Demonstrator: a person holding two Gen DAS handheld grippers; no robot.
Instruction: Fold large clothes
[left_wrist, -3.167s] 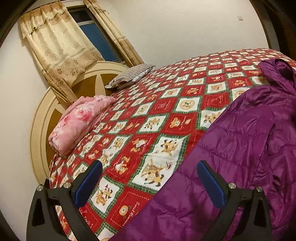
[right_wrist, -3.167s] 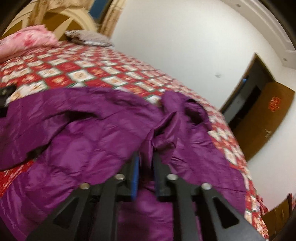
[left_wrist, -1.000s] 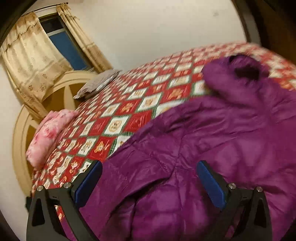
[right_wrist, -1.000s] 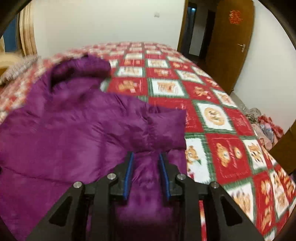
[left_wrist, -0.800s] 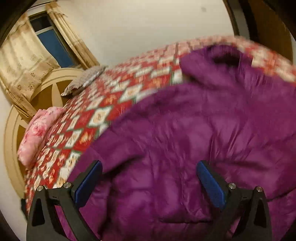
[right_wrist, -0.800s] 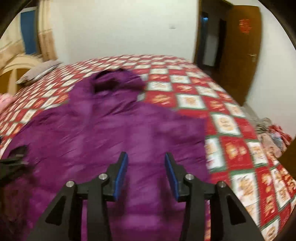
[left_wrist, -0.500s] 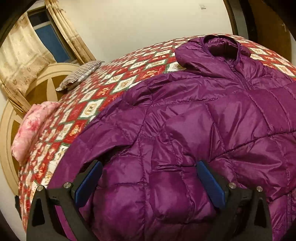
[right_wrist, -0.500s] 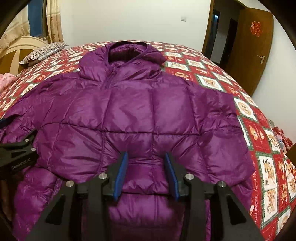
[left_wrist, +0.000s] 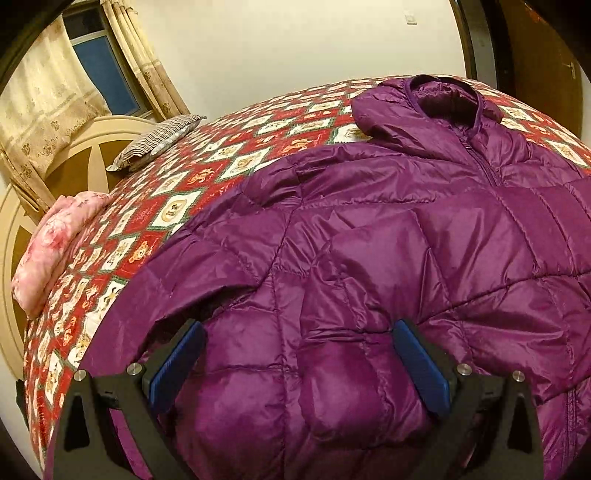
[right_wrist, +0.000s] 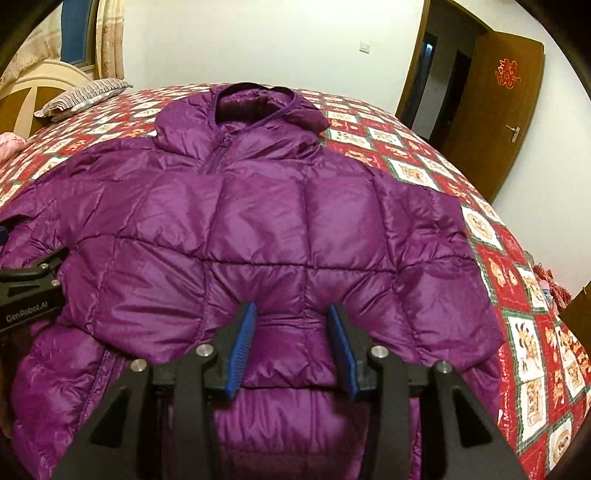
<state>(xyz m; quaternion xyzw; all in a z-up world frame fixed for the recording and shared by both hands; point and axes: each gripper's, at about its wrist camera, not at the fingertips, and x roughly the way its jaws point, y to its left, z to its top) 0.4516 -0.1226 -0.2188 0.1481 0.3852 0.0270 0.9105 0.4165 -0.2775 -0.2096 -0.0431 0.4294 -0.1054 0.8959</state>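
Note:
A purple quilted hooded jacket (right_wrist: 258, 229) lies spread front up on the bed, hood at the far end, sleeves out to both sides. It also fills the left wrist view (left_wrist: 388, 258). My left gripper (left_wrist: 295, 354) is wide open and empty, just above the jacket's lower left part near the left sleeve. My right gripper (right_wrist: 291, 332) is open and empty above the jacket's lower middle, near the hem. The left gripper's body shows at the left edge of the right wrist view (right_wrist: 29, 291).
The bed has a red, green and white patterned cover (right_wrist: 524, 295). A pink folded blanket (left_wrist: 55, 240) and a striped pillow (left_wrist: 155, 142) lie by the round headboard (left_wrist: 74, 158). Curtains hang at the window. A brown door (right_wrist: 506, 110) stands at the right.
The right gripper let go of the purple fabric and opened. The jacket went from bunched to spread flat. Both grippers swung to face it along its length and now hold still.

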